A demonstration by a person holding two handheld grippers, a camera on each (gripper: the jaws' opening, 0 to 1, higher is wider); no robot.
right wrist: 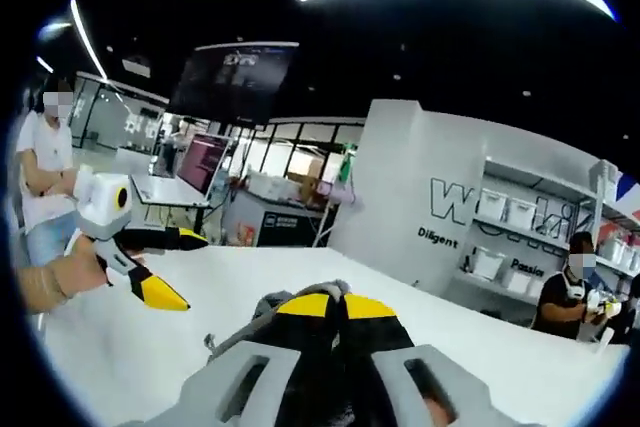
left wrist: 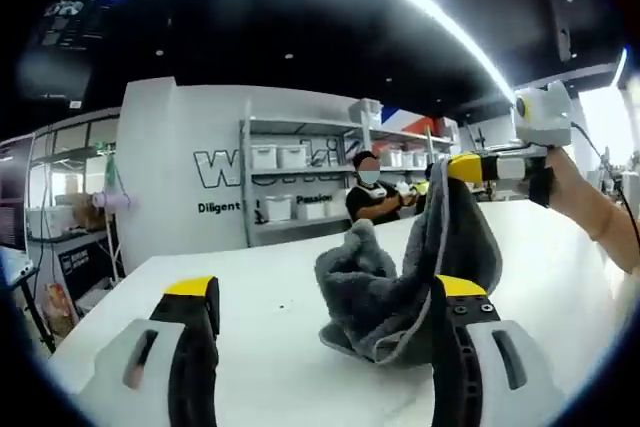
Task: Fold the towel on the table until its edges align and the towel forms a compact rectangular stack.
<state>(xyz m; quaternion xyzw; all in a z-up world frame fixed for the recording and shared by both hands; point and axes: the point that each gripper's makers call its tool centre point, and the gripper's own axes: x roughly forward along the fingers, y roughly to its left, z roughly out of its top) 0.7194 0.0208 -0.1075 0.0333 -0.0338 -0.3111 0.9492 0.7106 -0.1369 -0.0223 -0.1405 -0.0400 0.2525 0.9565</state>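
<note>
Left gripper view: the left gripper (left wrist: 320,347) hangs low over the white table (left wrist: 250,317) with its fingers (left wrist: 195,347) spread wide and nothing between them. It appears placed there in readiness to take a free part of the cloth. The right-hand finger stands just in front of the cloth; contact cannot be confirmed.

Centre of the same view: the grey towel (left wrist: 400,297) is a crumpled heap on the table, with one part drawn upward in a steep drape. No fold is formed and no edges are aligned; in my judgement the task is at an early stage.

Upper right of the same view: the right gripper (left wrist: 462,169), held by a hand (left wrist: 575,187), pinches the raised part of the towel. Lifting it this way lets the cloth hang open, presumably so that an edge or corner can be found.

Right gripper view: the left gripper (right wrist: 165,267) shows at the left, fingers apart, above the table (right wrist: 500,357). The right gripper (right wrist: 338,312) has its yellow-tipped fingers pressed together on dark towel fabric (right wrist: 265,309), which shows beside and below them.

Background: storage shelves (left wrist: 300,187) and a person (left wrist: 372,192) stand beyond the table, clear of the work.
</note>
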